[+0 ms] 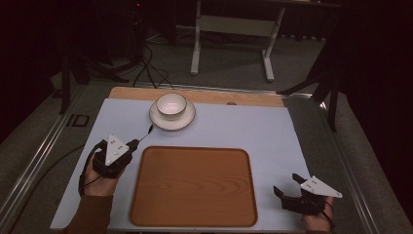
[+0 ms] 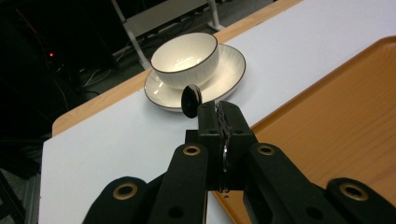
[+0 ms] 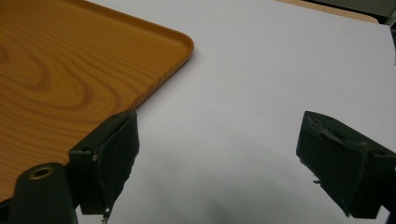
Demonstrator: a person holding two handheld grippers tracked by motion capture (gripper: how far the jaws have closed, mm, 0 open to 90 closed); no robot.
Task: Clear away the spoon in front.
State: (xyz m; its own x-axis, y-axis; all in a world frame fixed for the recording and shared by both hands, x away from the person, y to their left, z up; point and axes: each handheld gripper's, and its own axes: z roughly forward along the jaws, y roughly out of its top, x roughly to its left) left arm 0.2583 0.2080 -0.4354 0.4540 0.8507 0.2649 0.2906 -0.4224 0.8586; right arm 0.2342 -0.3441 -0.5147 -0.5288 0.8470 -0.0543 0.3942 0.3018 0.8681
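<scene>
Bearing surface (bench) [image 1: 234, 126]: white sheet over a wooden top; everything else stands on it.
Wooden tray [image 1: 195, 187]: lies flat and bare on the near middle of the bench, between the two hands.
Saucer [image 1: 158, 121]: cream with a dark rim, beyond the tray's far left corner and apart from it.
Bowl [image 1: 171, 105]: cream with a dark rim, upright on the middle of the saucer and apparently bare inside.
Right hand-held gripper [image 1: 287, 184]: released, jaws spread wide with nothing between them; it sits low over bare bench just beside the tray's near right corner.
Left hand-held gripper [image 1: 134, 144]: clenched on the handle of a slim dark spoon; it is left of the tray's far left corner and aimed at the saucer.
Spoon [image 2: 191, 100]: juts forward past the jaw tips with its round end short of the saucer rim, touching no crockery.
Step in hand (judged): carrying the spoon to the bowl and saucer.
Doing it well: keep the grip firm, since so thin a handle may twist between the pads. Lift the round end over the saucer rim rather than pushing into it, which could shove the bowl. Lower it and only then let go. The right hand-held gripper is free to steady the saucer.
Count: one bench, one tray, one saucer, one bowl, one spoon, two hand-held grippers.
</scene>
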